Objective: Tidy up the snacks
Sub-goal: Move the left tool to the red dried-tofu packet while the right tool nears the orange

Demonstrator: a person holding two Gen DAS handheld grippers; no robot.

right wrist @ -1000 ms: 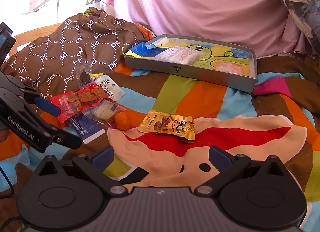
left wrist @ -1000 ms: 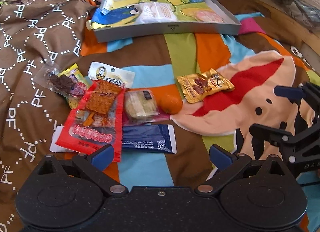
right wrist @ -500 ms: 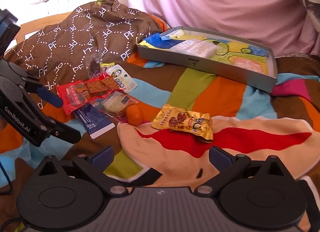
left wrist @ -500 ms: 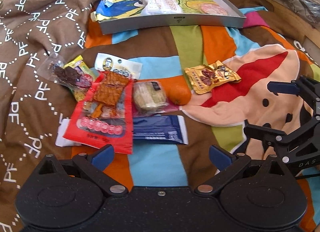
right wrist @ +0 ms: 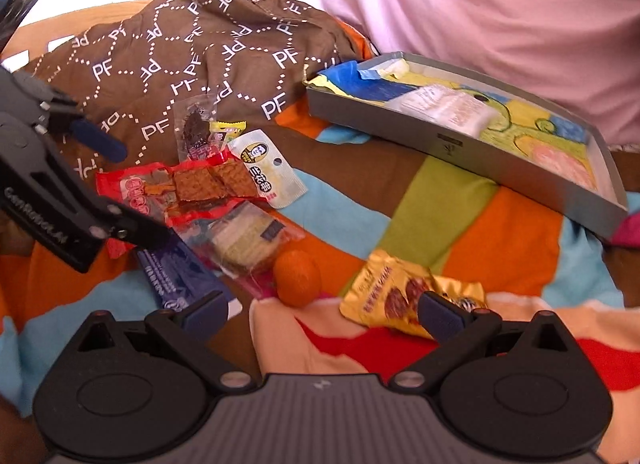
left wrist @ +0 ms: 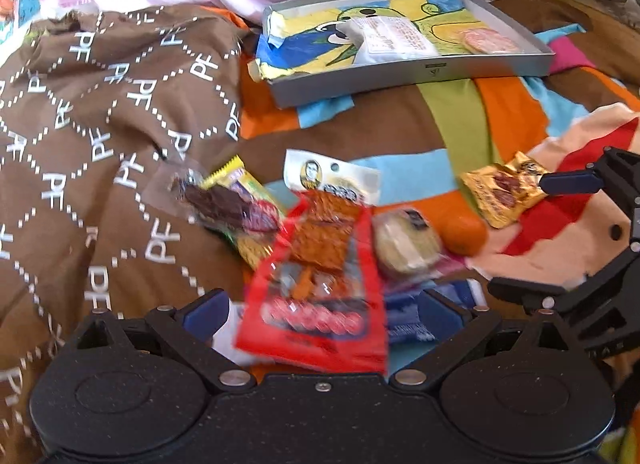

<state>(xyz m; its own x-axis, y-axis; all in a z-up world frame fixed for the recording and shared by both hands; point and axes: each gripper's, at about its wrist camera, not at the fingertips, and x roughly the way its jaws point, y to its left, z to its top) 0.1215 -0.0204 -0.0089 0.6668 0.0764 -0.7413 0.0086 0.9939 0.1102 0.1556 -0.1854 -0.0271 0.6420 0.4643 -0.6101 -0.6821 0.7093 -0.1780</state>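
both tongs gape wide, gripping nothing. the left tongs straddle the red snack packet on the bed; the right tongs sit by the gold packet and orange. the grey tray lies beyond.

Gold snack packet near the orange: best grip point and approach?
Pinch the gold packet's crimped near edge, coming low from the right hand-held gripper's side. It lies flat on the blanket, clear of the orange; its puffed middle looks likely to slip.
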